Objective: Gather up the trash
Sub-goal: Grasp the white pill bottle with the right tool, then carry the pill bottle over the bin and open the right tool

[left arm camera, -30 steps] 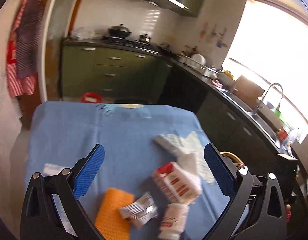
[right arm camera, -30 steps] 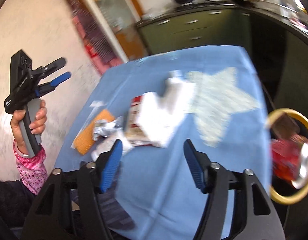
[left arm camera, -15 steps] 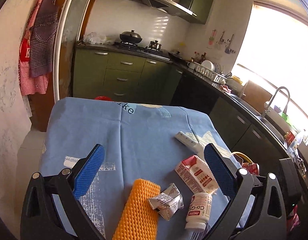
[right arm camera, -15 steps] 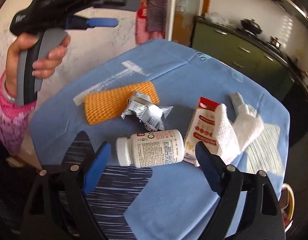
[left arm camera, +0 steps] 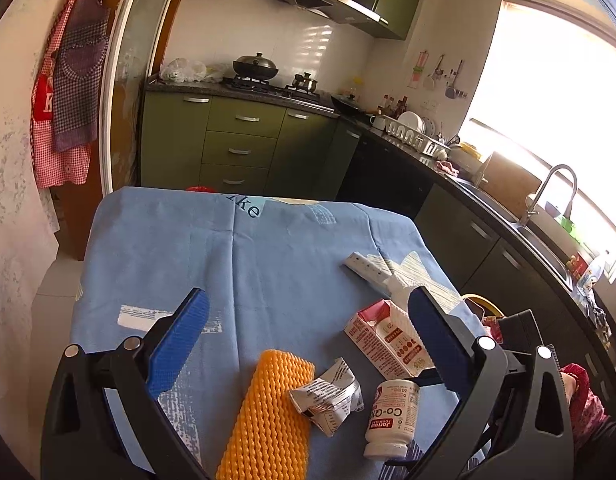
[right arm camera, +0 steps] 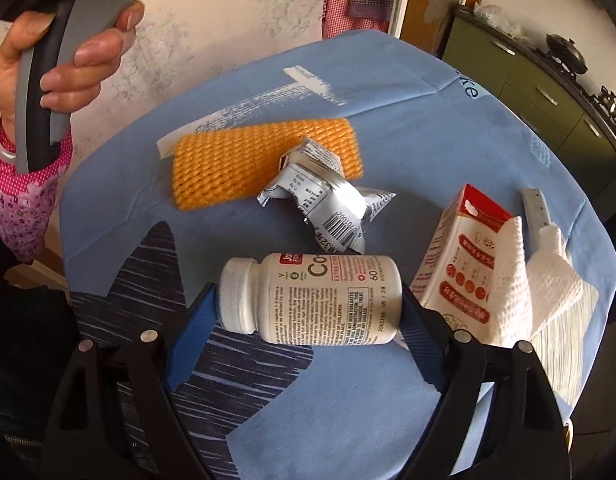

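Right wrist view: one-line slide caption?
Right gripper open, straddling a lying white pill bottle end to end on the blue tablecloth.

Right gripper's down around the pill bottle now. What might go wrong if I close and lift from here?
1. The right gripper straddles the white bottle end to end, cap to base; the round cap may slip off a pad.
2. The milk carton and paper towel lie right beside one finger and may get nudged.

bottle (right arm camera: 319, 300): white
foam net (right arm camera: 236, 160): orange mesh
carton (right arm camera: 463, 268): white, red top
wrapper (right arm camera: 323, 196): silver, printed
cloth (right arm camera: 407, 120): blue
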Demonstrator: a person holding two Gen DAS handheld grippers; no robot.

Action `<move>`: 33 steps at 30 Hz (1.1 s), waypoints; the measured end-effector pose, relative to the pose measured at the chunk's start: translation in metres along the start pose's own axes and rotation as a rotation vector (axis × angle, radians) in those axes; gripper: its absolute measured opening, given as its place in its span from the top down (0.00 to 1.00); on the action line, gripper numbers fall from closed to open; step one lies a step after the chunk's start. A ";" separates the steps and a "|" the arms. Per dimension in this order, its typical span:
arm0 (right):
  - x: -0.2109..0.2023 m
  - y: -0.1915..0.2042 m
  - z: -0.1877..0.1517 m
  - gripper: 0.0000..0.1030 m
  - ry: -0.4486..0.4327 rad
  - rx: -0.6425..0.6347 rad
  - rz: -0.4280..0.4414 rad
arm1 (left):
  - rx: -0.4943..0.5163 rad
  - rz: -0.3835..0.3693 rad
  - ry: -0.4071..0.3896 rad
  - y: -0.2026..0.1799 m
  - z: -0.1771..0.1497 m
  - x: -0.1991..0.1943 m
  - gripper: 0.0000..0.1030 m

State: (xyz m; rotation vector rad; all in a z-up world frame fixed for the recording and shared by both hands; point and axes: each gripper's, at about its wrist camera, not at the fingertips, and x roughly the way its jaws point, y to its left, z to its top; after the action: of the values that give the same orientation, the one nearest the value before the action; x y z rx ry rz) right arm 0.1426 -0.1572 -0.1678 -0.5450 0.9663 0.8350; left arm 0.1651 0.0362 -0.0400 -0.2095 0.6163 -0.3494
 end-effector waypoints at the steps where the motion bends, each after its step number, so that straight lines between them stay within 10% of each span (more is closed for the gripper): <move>1: 0.001 0.001 0.000 0.21 -0.003 0.003 -0.002 | 0.000 0.000 0.000 0.000 0.000 0.000 0.05; 16: -0.052 -0.030 -0.022 0.23 -0.149 0.231 0.048 | 0.006 0.003 0.005 -0.003 0.001 0.003 0.05; 25: -0.177 -0.196 -0.141 0.23 -0.092 0.824 -0.293 | 0.027 -0.001 0.021 -0.017 0.002 0.015 0.05; 33: -0.163 -0.319 -0.244 0.23 0.048 1.240 -0.359 | 0.072 -0.008 0.043 -0.037 0.004 0.027 0.05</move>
State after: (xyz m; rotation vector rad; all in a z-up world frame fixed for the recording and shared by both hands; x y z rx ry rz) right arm 0.2327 -0.5792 -0.1276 0.3427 1.1805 -0.1792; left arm 0.1786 -0.0081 -0.0396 -0.1359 0.6445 -0.3838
